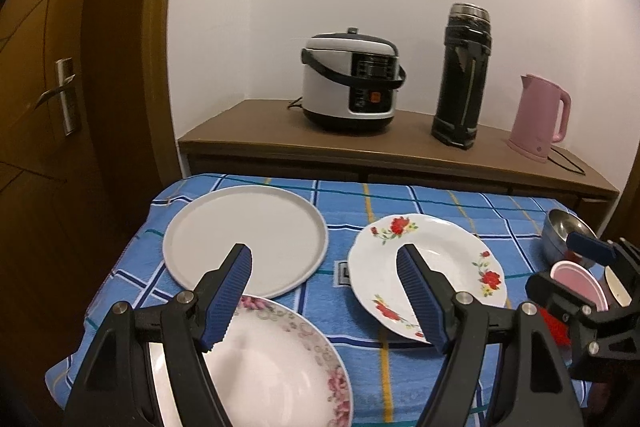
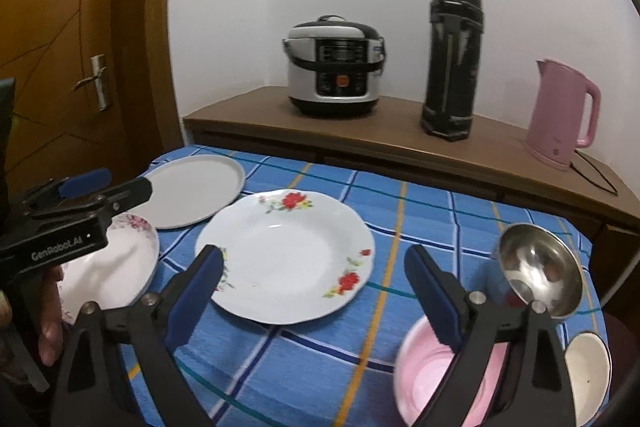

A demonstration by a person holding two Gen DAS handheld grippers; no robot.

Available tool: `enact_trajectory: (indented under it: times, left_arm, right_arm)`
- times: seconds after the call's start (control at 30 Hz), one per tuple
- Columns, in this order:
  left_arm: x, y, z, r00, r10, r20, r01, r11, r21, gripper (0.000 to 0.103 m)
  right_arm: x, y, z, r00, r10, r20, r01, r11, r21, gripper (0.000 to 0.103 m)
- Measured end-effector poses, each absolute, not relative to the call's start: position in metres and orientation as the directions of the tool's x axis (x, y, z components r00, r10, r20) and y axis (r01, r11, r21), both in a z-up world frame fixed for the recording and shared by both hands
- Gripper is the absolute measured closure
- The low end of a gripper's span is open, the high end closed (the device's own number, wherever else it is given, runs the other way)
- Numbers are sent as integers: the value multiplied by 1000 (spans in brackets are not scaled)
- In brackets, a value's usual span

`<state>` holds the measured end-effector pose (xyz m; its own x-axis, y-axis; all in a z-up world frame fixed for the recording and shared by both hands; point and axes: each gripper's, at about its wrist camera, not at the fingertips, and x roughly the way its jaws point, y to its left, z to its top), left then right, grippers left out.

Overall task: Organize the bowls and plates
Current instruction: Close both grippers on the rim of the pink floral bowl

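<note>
Porcelain red-flowered plate (image 2: 286,257) between my gaping, empty left tongs (image 1: 324,297) and right tongs (image 2: 314,301); thin rim may slip.

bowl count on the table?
3, all at the table's right end: steel bowl farthest back, pink bowl nearest, white-lined bowl at the right edge. More may sit out of frame.

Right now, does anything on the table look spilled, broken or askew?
Nothing spilled or broken. Only the steel bowl looks odd: it is tipped on its side, mouth facing the camera, behind the pink bowl.
</note>
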<state>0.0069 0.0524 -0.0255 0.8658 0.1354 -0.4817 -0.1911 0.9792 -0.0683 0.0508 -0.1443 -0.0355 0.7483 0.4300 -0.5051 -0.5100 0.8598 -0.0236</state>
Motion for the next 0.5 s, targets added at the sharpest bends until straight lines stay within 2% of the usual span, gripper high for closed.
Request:
enact_trajectory:
  times: [0.17,0.4,0.5]
  left_arm:
    - [4,56,-26,866,144,-478,-198,978,-65,26]
    - [2,69,-28,851,190,-490,-245,968,-49,26]
    - [-2,77,-29,844,224,-487,-275,961,-36,26]
  right_arm:
    - [49,-132,-35,734,453,-505,-538,842,-27,13]
    - [46,-104,-39,681,502,-534,-605,796,-23,29]
    - [45,-92,-42,660,521,-541,-632,775,-25,32]
